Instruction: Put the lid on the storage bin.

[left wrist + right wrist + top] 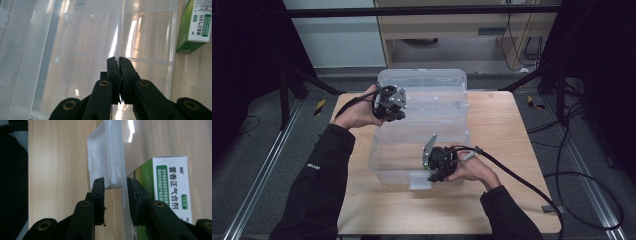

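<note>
While clear plastic bin (422,125) rests on wood table (507,150), tools grip.

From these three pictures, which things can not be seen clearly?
- Green medicine box: right gripper view, cut off by the picture's edge and the jaw.
- Its small print: left gripper view, too small.
- Left gripper jaws: high view, hidden by its body.
- Clear bin contents: high view, glare.

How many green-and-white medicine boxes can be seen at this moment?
1. The green-and-white medicine box lies inside the clear plastic bin, just behind the wall that the right gripper straddles; the left gripper view shows it at upper right. Glare could hide others.
</note>
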